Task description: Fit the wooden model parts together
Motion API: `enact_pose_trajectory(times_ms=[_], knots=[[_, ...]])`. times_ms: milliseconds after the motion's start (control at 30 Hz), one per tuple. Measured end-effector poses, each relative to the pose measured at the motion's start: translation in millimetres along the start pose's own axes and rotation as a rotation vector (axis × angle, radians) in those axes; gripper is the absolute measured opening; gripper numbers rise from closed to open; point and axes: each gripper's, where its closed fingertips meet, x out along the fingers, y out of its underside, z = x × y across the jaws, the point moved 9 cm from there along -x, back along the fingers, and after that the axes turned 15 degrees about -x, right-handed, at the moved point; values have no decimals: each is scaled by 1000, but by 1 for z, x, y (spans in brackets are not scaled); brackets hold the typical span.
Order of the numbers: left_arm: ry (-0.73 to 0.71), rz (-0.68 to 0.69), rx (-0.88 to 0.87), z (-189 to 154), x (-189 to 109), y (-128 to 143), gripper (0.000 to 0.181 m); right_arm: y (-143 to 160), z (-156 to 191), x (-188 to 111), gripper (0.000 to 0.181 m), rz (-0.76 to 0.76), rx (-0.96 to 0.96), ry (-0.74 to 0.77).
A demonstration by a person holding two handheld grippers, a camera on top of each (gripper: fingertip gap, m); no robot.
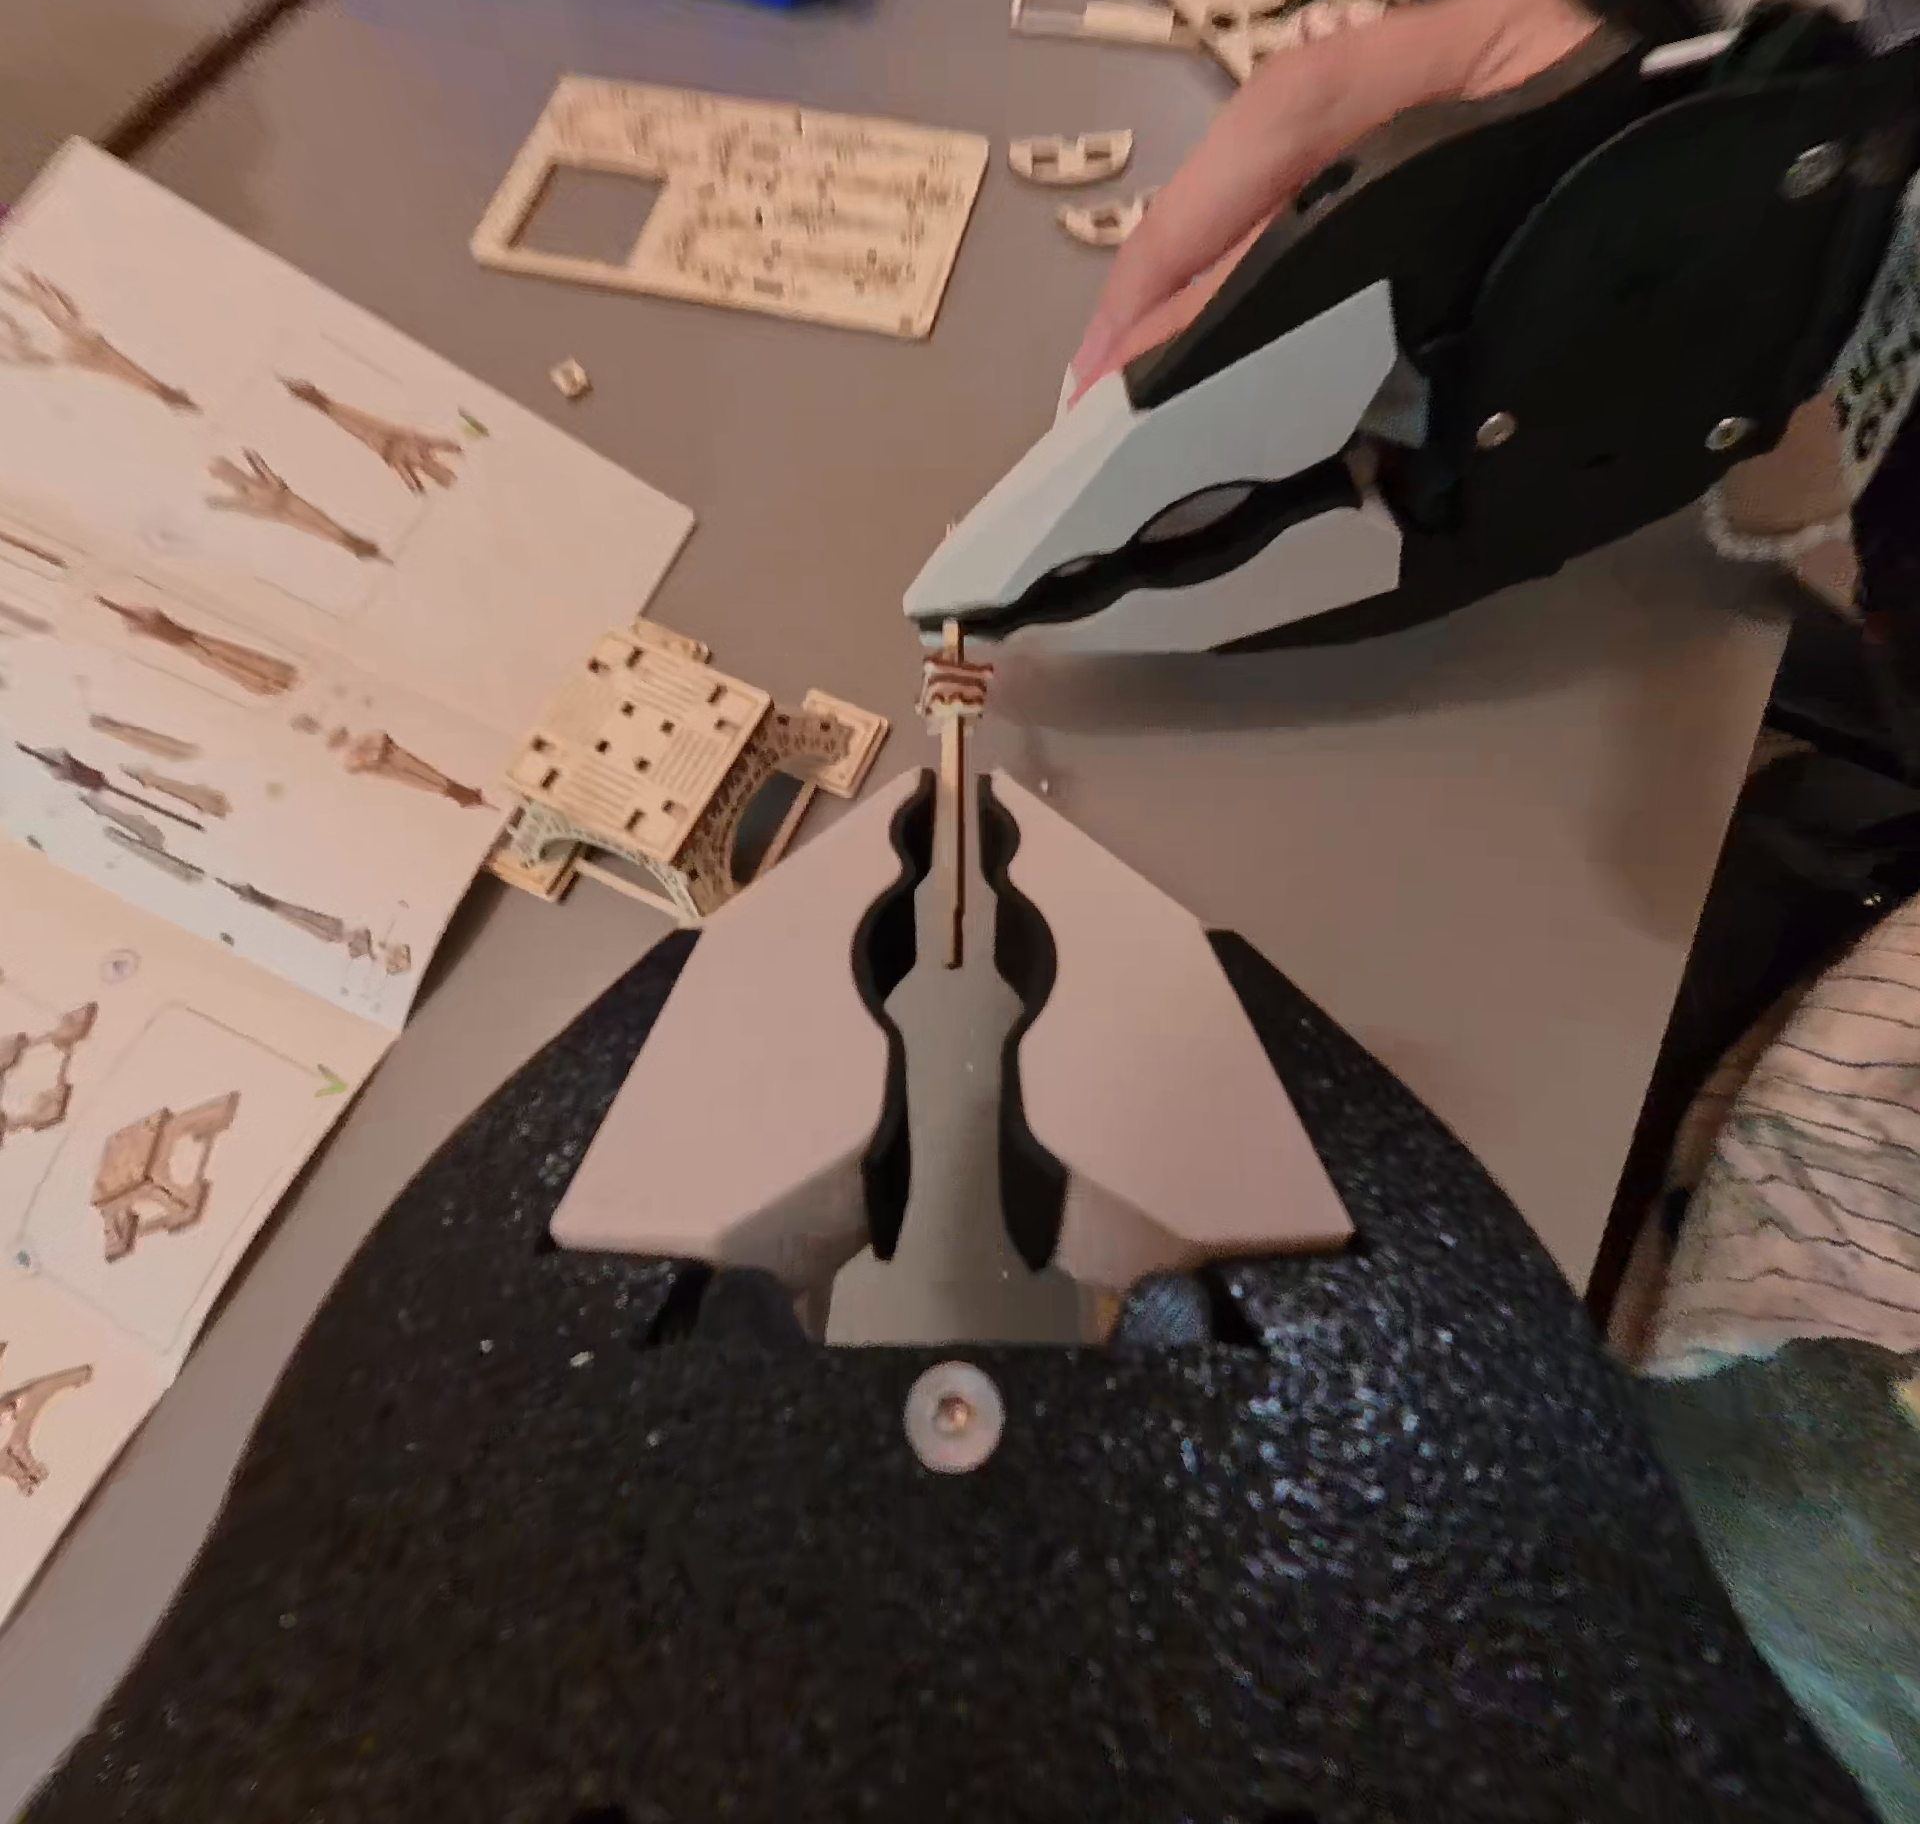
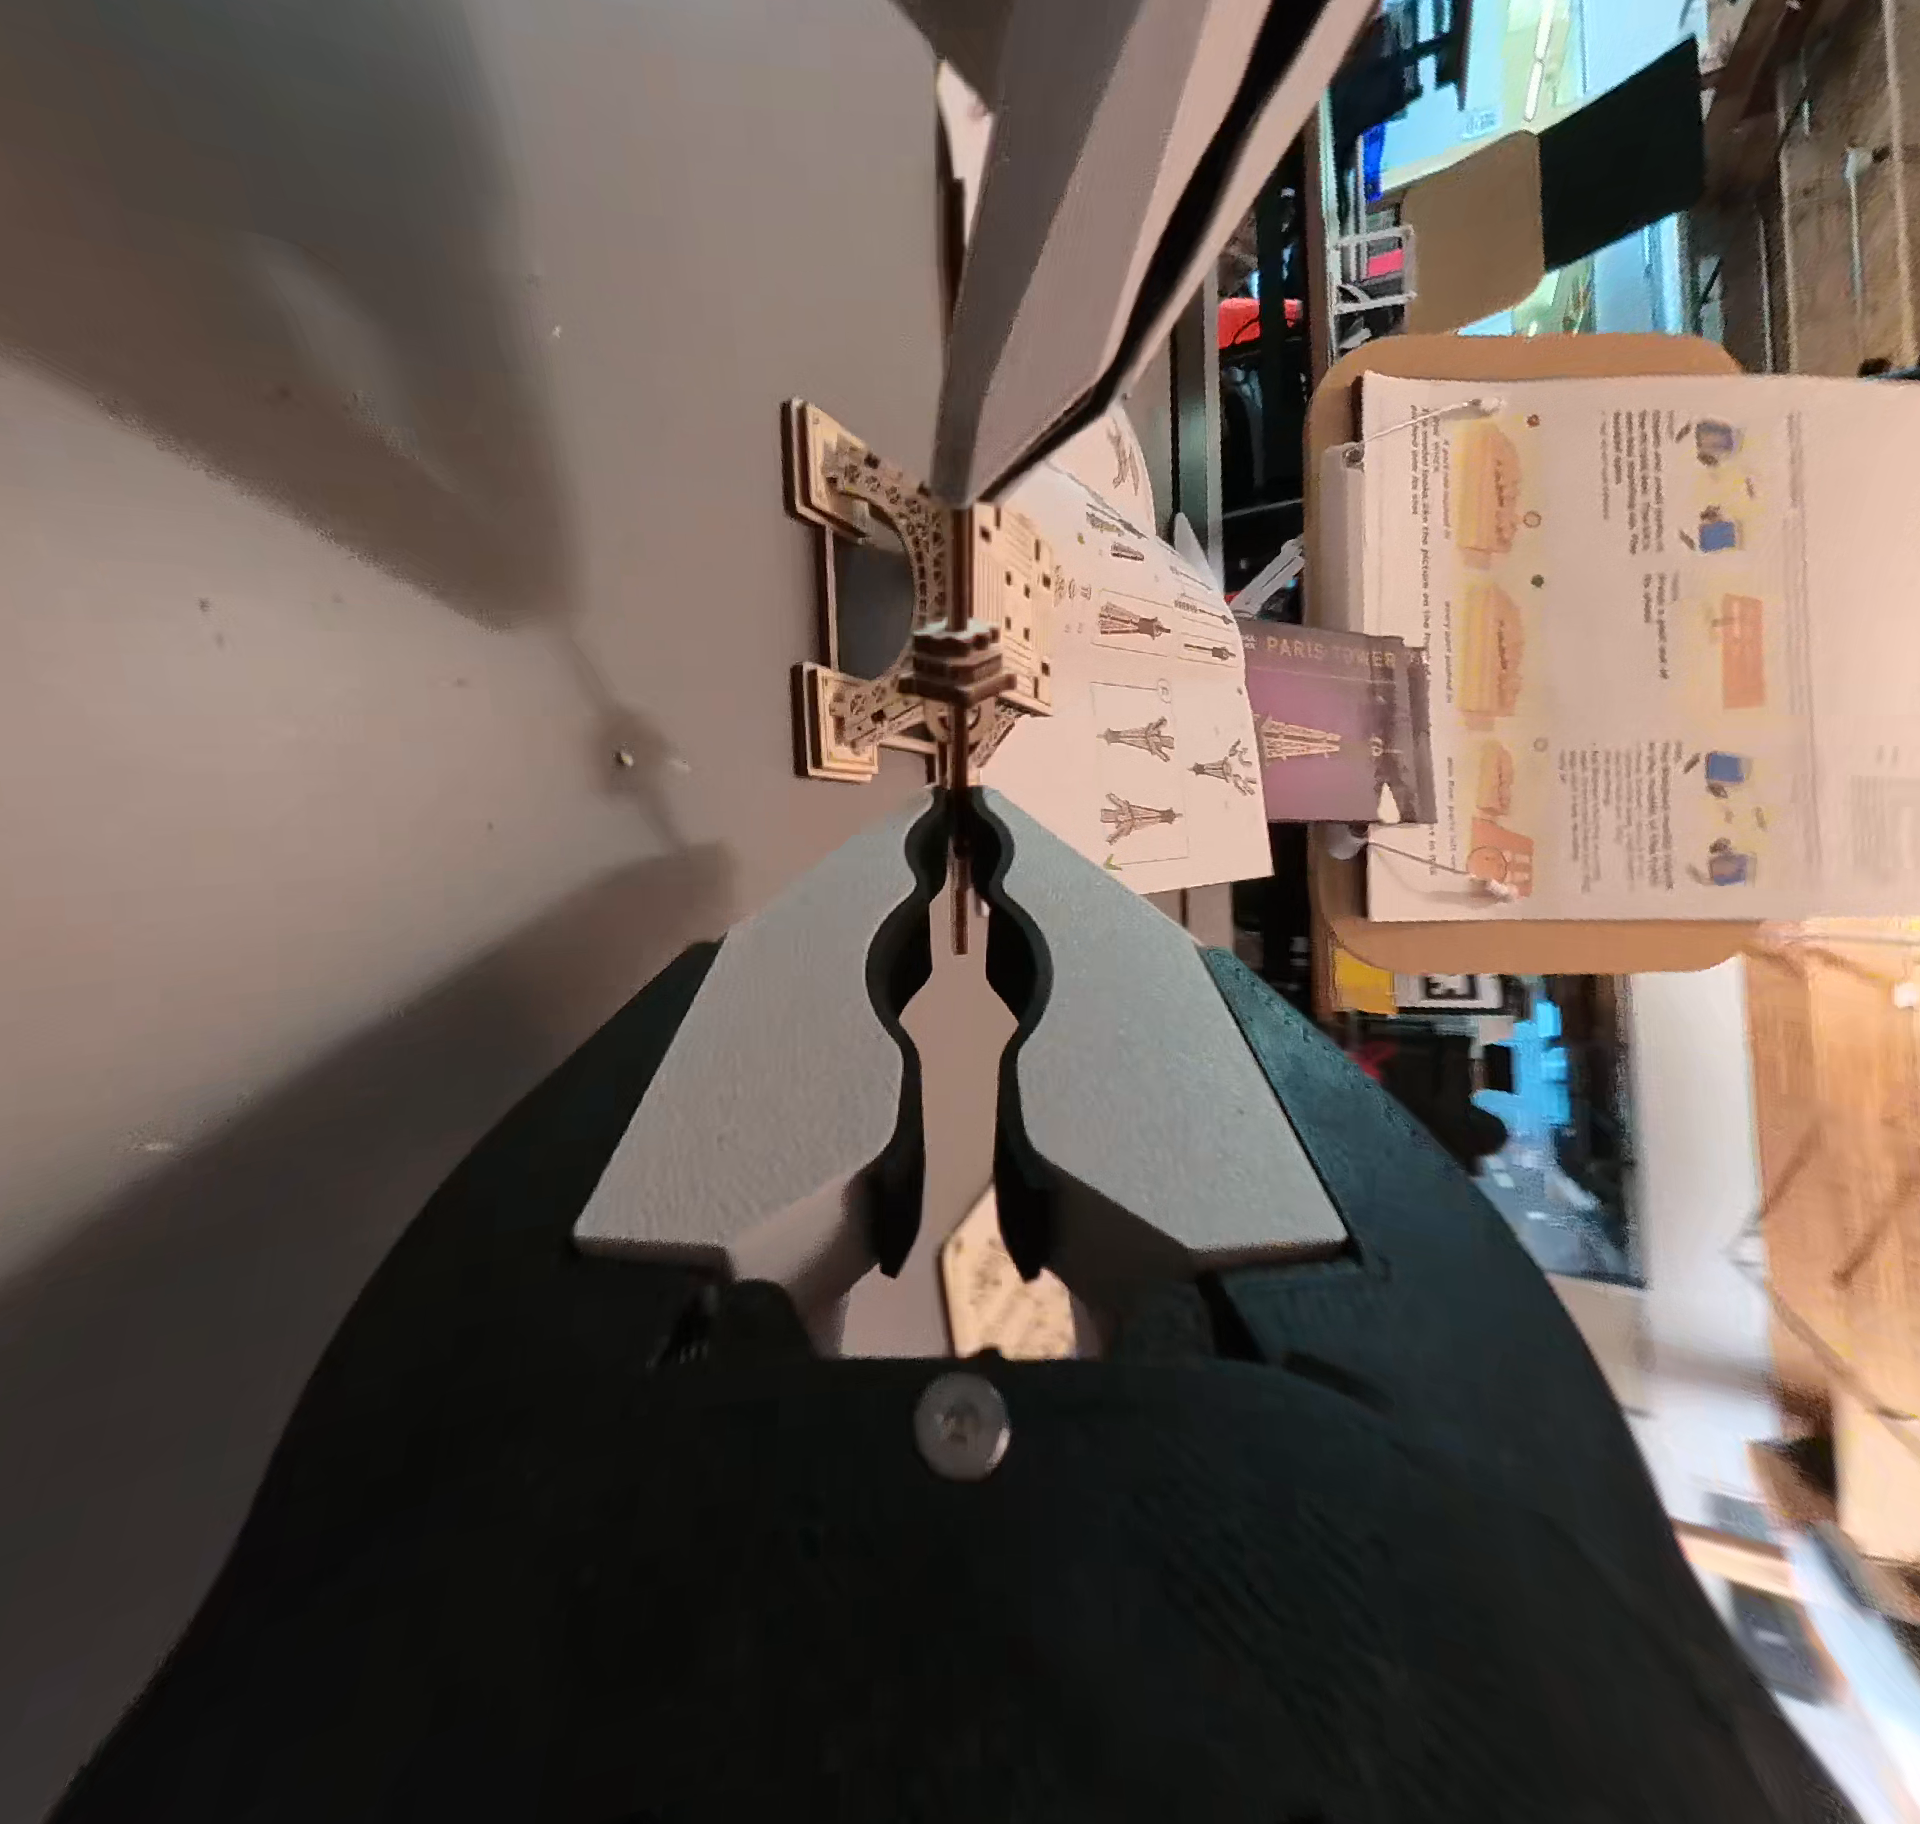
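The wooden spire piece (image 1: 953, 808), a thin strip with a small stacked block (image 1: 953, 685) near one end, is held in the air above the grey bench (image 1: 1299, 839), just right of the arched tower base (image 1: 665, 787). The left hand-held gripper (image 1: 954, 787) is clamped on its lower end; the right hand-held gripper (image 1: 951, 624) pinches its tip. Instruction sheets (image 1: 260, 569) lie left of the base.

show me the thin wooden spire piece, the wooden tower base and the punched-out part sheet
thin wooden spire piece (image 1: 953, 829), left wrist view, on its shaft.
wooden tower base (image 1: 644, 735), left wrist view, on its slotted top deck.
punched-out part sheet (image 1: 821, 205), left wrist view, on its engraved middle.
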Motion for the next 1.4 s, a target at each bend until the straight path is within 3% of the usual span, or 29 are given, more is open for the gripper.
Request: enact_pose_trajectory(times_ms=[100, 233, 333, 467, 700, 867, 967, 1133, 1233, 1400], knots=[[-13, -126, 78, 1, -8, -4, 26, 1, -2, -1, 0, -37, 196, 3], [-47, -379, 159, -2, -26, -9, 27, 4, -11, -8, 0, -105, 486, 40], [57, -519, 110, -7, -32, -16, 26, 1, -20, -13, 0, -268, 734, -1], [139, -523, 70, -6, -26, -25, 19, -3, -31, -21, 0, -462, 931, -35], [243, -466, 84, -13, -22, -31, 4, 1, -32, -28, 0, -561, 1086, -80], [229, -466, 73, -13, -19, -35, 25, 10, -27, -26, 0, -549, 1162, -91], [221, -482, 58, -12, -19, -40, 19, 29, -24, -32, 0, -510, 1216, -33], [243, -385, 63, -15, 7, -45, 24, 42, -31, -43, 0, -600, 1344, 70], [286, -374, 28, -19, 21, -45, 21, 45, -32, -47, 0, -705, 1457, 91], [377, -410, -29, -28, 29, -44, 14, 57, -33, -56, 0, -1039, 1687, 94]])
